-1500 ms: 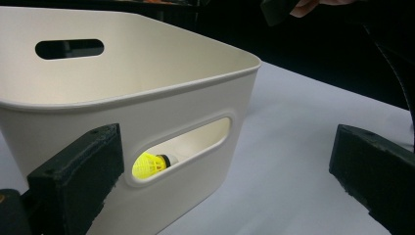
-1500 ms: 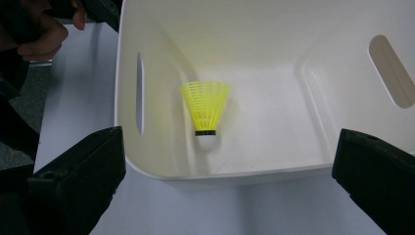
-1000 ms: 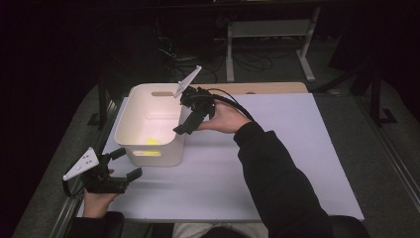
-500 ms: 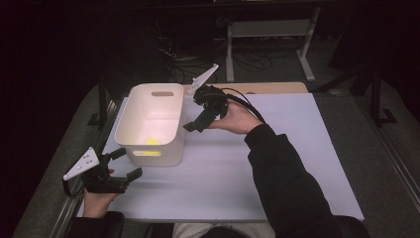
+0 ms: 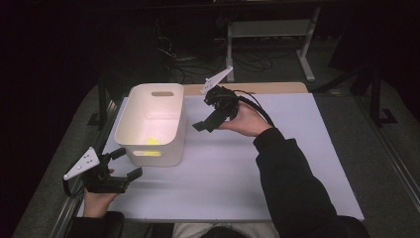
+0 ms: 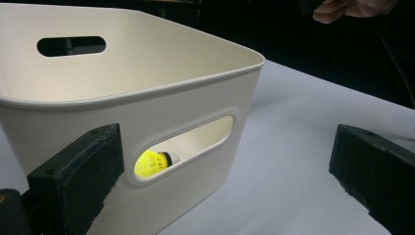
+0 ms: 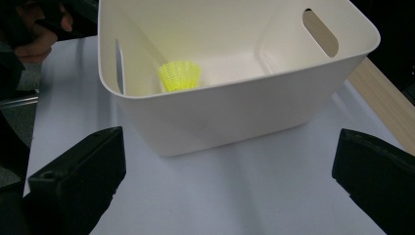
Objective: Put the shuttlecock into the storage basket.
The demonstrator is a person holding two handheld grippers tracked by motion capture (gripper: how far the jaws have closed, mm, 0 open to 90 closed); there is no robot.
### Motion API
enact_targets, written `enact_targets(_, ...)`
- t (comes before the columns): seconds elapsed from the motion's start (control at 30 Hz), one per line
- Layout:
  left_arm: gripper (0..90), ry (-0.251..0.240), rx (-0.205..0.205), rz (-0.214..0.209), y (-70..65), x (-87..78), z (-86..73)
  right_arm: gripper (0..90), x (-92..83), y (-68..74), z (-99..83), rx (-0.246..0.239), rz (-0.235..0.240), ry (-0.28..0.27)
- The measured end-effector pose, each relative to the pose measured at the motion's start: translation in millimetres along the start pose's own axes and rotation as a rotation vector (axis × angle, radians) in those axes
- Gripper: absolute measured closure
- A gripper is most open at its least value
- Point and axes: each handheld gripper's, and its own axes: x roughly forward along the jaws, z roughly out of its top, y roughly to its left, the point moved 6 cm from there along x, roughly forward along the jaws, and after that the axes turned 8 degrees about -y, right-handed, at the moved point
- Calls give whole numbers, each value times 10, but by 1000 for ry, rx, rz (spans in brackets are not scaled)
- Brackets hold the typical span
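Right hand-held gripper (image 5: 205, 122): black, two-jawed, held above the tabletop just beside the far right side of the bin. Jaws spread wide, nothing between them; its own view looks down past both jaws into the bin, which suits an empty tool angled at the bin's contents. A grey three-cornered plate sits on top and a black cable trails back over the wrist.

Left hand-held gripper (image 5: 124, 163): same make, held low at the near left corner of the tabletop, close in front of the bin's near wall. Jaws likewise spread and empty. Its view looks level at the wall, apparently idle and kept clear of the other hand's work.

Cream-white rectangular plastic bin (image 5: 168, 148): upright on the tabletop, left of centre, open top, an oval handle slot cut in each end wall. It stands well within reach of both hands, which fits its use as the receptacle.

Yellow plastic shuttlecock (image 7: 179, 76): lying on the bin floor against the near end wall, mesh skirt glimpsed through the handle slot (image 6: 185, 146) in the left gripper view. Neither tool touches it; it looks deposited.

White-covered tabletop (image 5: 277, 178): otherwise bare, with a wooden strip (image 5: 257, 88) along the far edge. Dark room beyond, cables and a metal frame dimly seen.
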Motion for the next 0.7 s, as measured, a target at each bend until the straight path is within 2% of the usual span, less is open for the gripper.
enact_targets(0.7, 0, 1, 1, 0, 1, 3, -1, 0, -215, -118, -330, 55, -38, -17)
